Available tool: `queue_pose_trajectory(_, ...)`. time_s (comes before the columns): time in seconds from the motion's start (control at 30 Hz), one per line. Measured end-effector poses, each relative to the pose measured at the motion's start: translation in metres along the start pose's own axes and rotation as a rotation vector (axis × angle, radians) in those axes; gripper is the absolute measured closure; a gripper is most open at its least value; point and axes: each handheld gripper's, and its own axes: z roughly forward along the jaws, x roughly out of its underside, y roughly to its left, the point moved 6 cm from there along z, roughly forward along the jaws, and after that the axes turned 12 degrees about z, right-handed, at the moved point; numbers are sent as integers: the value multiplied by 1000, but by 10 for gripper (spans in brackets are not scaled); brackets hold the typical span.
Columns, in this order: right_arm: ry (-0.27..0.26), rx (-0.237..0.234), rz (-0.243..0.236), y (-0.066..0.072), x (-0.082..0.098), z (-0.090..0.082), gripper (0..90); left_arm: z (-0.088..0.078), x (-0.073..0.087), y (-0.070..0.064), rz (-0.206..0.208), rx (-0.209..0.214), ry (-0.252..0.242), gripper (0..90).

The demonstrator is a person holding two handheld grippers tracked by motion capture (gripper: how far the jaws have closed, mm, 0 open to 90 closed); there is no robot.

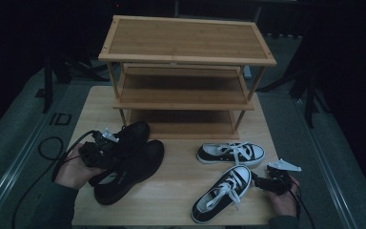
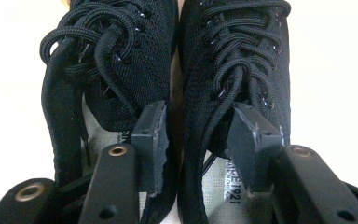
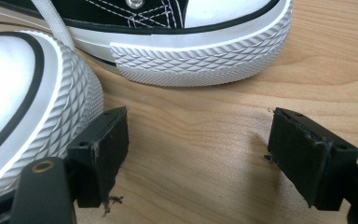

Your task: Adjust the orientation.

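Two black lace-up shoes (image 1: 133, 162) lie side by side at the table's left. My left gripper (image 1: 106, 145) comes in from their heel end. In the left gripper view my left gripper (image 2: 200, 140) has one jaw inside each shoe's opening, pinching the two inner collars between them, with the left shoe (image 2: 121, 60) and right shoe (image 2: 242, 51) running away from it. Two black-and-white sneakers (image 1: 231, 153) (image 1: 221, 193) lie at the right. My right gripper (image 1: 261, 180) stands open on the table, its left jaw beside the nearer sneaker's toe cap (image 3: 23, 93).
A three-tier bamboo shoe rack (image 1: 186, 47) stands at the back of the wooden table (image 1: 171, 191), its shelves bare. The other sneaker's toe (image 3: 191, 51) lies just ahead of my right gripper. Cables trail off the table's left and right edges.
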Motion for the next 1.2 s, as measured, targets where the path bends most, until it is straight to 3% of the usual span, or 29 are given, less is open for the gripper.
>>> queue_pose_trajectory(0.3,0,0,0,0,0,0,202,-8,3,0,-20,-12,-16,494)
queue_pose_trajectory(0.6,0,0,0,0,0,0,201,-9,6,2,-43,-34,-5,295)
queue_pose_trajectory(0.77,0,0,0,0,0,0,202,-7,7,6,-49,-51,0,253)
queue_pose_trajectory(1.2,0,0,0,0,0,0,202,0,14,10,-64,-12,2,228)
